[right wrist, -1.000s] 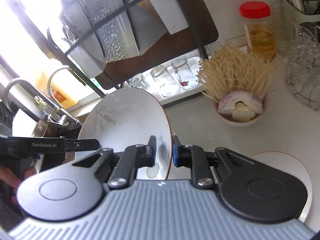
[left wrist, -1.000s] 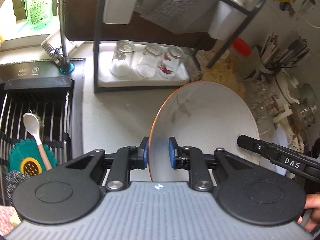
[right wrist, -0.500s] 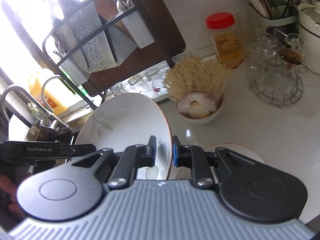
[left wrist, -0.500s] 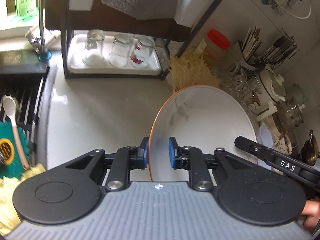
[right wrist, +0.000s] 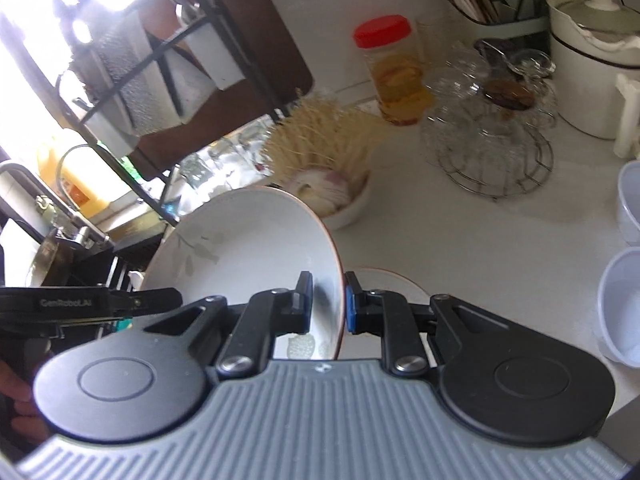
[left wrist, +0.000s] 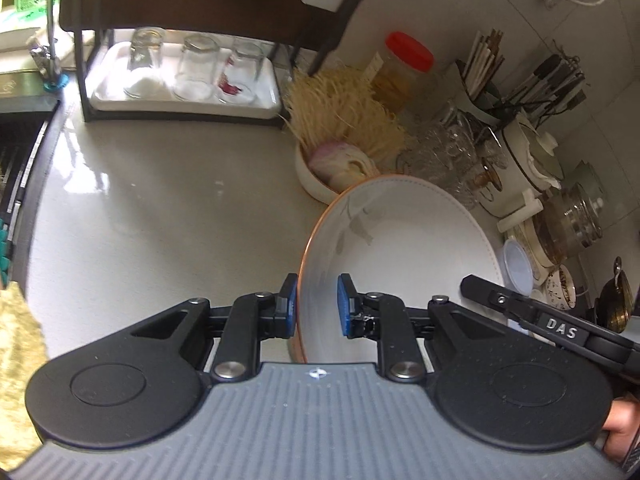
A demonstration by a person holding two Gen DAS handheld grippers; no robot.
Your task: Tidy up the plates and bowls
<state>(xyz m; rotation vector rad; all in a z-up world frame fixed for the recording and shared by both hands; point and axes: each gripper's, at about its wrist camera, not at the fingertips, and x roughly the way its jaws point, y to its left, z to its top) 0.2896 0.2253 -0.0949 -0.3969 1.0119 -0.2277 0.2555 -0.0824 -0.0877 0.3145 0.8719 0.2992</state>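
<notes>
A white plate [left wrist: 400, 248] with an orange rim and a grey leaf print is held tilted above the counter by both grippers. My left gripper [left wrist: 318, 304] is shut on its left rim. My right gripper [right wrist: 329, 304] is shut on its right rim, and the plate also shows in the right wrist view [right wrist: 248, 248]. The right gripper's arm [left wrist: 544, 324] shows at the right of the left wrist view. A second orange-rimmed plate [right wrist: 392, 280] lies flat on the counter, just beyond the right gripper, partly hidden.
A bowl of noodles [left wrist: 344, 148] stands behind the plate. A dish rack with upturned glasses [left wrist: 188, 76] is at the back left. A red-lidded jar [right wrist: 396, 72], a glass stand [right wrist: 492, 136], pots and small white bowls [right wrist: 624, 304] crowd the right. The sink [left wrist: 16, 152] lies left.
Both grippers have carried the plate to the right, away from the sink and towards the cluttered right end of the counter. The flat plate below has come closer.
</notes>
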